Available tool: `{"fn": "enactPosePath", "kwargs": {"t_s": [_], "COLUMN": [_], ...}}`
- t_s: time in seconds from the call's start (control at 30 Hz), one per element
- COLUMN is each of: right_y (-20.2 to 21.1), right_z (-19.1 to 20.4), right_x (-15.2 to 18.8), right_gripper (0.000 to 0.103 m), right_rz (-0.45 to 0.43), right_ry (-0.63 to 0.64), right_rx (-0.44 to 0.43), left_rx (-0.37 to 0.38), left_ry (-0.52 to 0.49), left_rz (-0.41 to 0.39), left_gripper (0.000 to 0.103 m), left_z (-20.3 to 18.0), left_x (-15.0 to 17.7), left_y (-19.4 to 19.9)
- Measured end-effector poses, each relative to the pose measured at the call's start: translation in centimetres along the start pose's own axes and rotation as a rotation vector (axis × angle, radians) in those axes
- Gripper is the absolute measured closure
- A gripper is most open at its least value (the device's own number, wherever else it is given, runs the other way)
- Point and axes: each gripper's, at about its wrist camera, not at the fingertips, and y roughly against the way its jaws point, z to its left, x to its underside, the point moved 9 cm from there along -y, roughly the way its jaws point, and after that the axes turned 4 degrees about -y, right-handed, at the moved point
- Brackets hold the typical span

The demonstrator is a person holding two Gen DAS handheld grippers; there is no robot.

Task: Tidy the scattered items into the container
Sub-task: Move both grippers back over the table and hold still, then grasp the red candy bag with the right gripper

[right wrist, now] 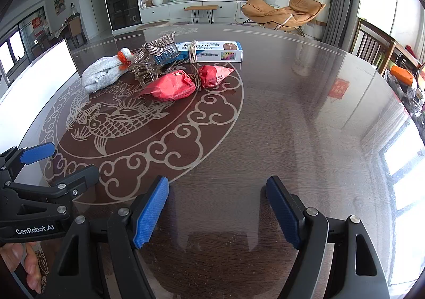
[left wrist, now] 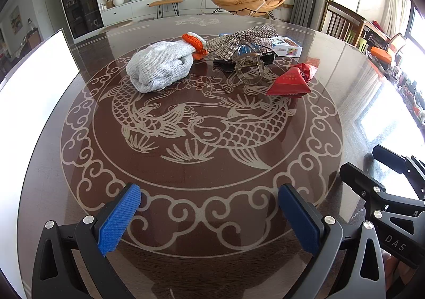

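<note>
**Scattered items heaped at table's twelve o'clock**

Scattered items lie on the round table (left wrist: 212, 166), beyond the carp pattern. The white container (left wrist: 34, 91) stands at its nine o'clock edge. In the heap: grey knitted cloth (left wrist: 159, 67), red packet (left wrist: 290, 81), box (right wrist: 212, 50), clear hair claw (left wrist: 248, 70). Left gripper (left wrist: 209, 215) and right gripper (right wrist: 217, 210) hover at six o'clock, jaws apart, empty.

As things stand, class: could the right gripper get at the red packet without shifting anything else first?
Probably yes. The right gripper is open and empty, bare table lies between it and the red packet, and the packet sits at the pile's near edge; the hair clip and box lie behind it.
</note>
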Motion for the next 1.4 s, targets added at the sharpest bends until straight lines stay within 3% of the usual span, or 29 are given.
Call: {"fn": "enactPosePath", "kwargs": {"t_s": [0.67, 0.73, 0.8, 0.83, 0.9, 1.07, 1.13, 1.3, 1.4], "right_y": [0.0, 0.2, 0.7, 0.9, 0.3, -4.9, -6.8, -3.9, -0.8], "right_z": [0.0, 0.1, 0.3, -0.1, -0.9, 0.4, 0.5, -0.9, -2.1], "right_x": [0.0, -0.3, -2.0, -3.4, -6.2, -10.8, -10.6, -8.2, -6.2], "right_gripper": [0.026, 0.026, 0.026, 0.026, 0.026, 0.026, 0.026, 0.027, 0.027], "right_rz": [0.000, 0.000, -0.016, -0.033, -0.037, 0.069, 0.122, 0.102, 0.041], "right_ry": [-0.001, -0.013, -0.112, -0.171, -0.263, -0.288, -0.245, -0.081, -0.038], "right_rx": [-0.002, -0.063, -0.231, -0.265, -0.258, -0.217, -0.158, -0.068, -0.109], "left_rx": [-0.001, 0.000, 0.000, 0.000, 0.000, 0.000, 0.000, -0.001, -0.003], "left_ry": [0.000, 0.000, 0.000, 0.000, 0.000, 0.000, 0.000, 0.000, 0.002], "left_rz": [-0.001, -0.001, -0.001, -0.001, -0.001, -0.001, -0.002, -0.002, -0.002], "left_gripper": [0.000, 0.000, 0.000, 0.000, 0.000, 0.000, 0.000, 0.000, 0.000], "left_z": [0.1, 0.0, 0.0, 0.1, 0.1, 0.0, 0.0, 0.1, 0.2], "left_x": [0.0, 0.0, 0.0, 0.0, 0.0, 0.0, 0.0, 0.0, 0.0], "left_y": [0.0, 0.0, 0.0, 0.0, 0.0, 0.0, 0.0, 0.2, 0.2]}}
